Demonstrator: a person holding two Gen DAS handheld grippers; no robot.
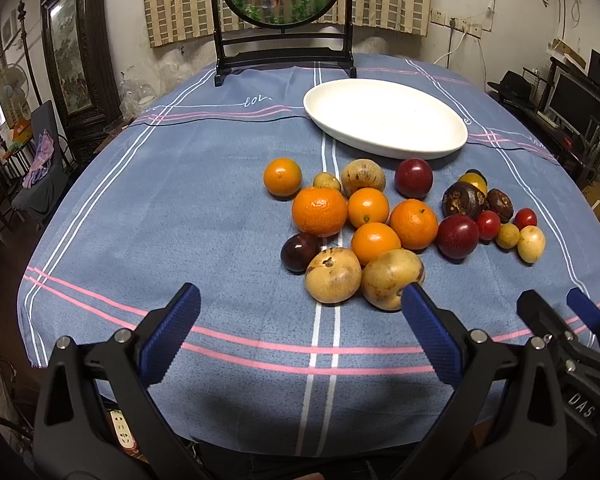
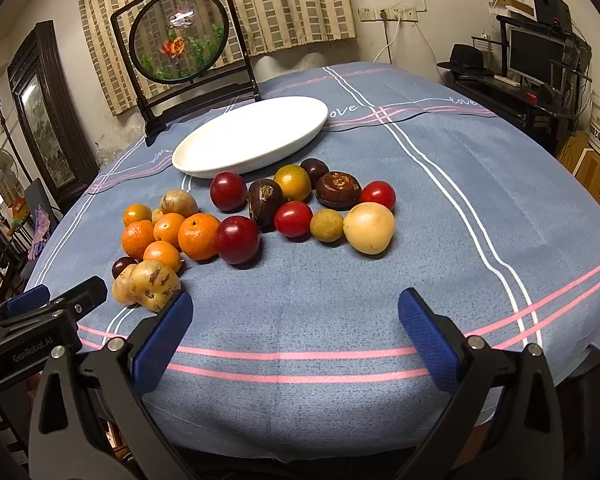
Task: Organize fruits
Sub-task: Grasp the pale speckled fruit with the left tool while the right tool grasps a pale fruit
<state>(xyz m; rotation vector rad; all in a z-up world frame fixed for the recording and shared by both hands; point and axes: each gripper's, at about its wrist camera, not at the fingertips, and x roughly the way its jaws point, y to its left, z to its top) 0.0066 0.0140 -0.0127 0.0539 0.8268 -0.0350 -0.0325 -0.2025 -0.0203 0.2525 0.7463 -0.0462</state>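
Both grippers, left and right, hover over the desk's near edge, jaws wide apart, holding nothing; the fruits lie clustered on the cloth just before the bare white dish.

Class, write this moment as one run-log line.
stage: start | left gripper: open, holding nothing | right gripper: open, holding nothing | white dish: bare | fruit pile: on tablecloth, near side of dish

White plate — blue, pink-striped tablecloth
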